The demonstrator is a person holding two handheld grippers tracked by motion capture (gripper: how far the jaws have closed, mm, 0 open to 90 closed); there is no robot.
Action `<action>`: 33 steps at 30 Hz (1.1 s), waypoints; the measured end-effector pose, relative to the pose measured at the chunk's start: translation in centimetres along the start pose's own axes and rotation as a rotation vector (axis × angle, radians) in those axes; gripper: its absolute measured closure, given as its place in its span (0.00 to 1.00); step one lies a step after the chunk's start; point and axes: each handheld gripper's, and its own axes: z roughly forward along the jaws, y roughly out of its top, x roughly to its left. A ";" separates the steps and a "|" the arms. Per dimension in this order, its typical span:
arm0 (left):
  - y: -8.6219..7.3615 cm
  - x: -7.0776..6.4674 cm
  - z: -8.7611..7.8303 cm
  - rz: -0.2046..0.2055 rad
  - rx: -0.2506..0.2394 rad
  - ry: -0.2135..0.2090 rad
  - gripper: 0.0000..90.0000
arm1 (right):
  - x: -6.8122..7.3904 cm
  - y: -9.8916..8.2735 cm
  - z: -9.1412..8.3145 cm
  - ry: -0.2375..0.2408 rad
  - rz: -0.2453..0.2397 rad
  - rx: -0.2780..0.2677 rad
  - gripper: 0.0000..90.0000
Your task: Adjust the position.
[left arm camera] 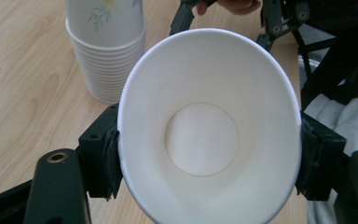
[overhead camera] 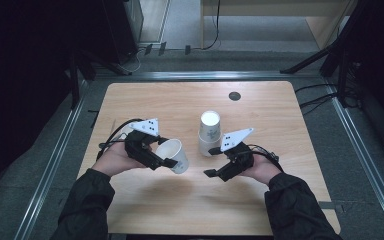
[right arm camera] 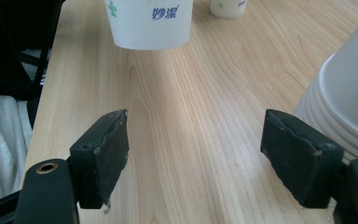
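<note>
My left gripper is shut on a white paper cup, its pads pressing the rim from both sides. The cup lies tilted with its mouth facing that gripper's camera, and it is empty inside. A stack of upside-down paper cups with a green flower print stands mid-table, just beyond the held cup. My right gripper hovers open right beside the stack, front left of it; between its pads there is only bare wood. The stack sits at its right jaw.
The wooden table has a black round disc near its far edge. Another printed cup stands farther off behind the held cup. Dark stands and cables ring the table on the floor.
</note>
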 end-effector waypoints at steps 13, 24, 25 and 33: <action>-1.6 0.7 -1.6 -0.003 0.038 0.042 0.28 | -0.3 -0.4 -0.6 -0.030 0.011 0.003 0.26; -3.6 1.6 -3.2 -0.016 0.048 0.078 0.28 | -0.4 -0.6 -1.0 -0.045 0.008 0.008 0.26; -3.8 1.7 -3.4 -0.017 0.051 0.083 0.28 | -0.4 -0.6 -1.0 -0.046 0.008 0.007 0.26; -5.8 2.2 -4.2 -0.050 0.050 0.110 0.28 | -0.5 -0.5 -1.1 -0.041 0.008 0.001 0.26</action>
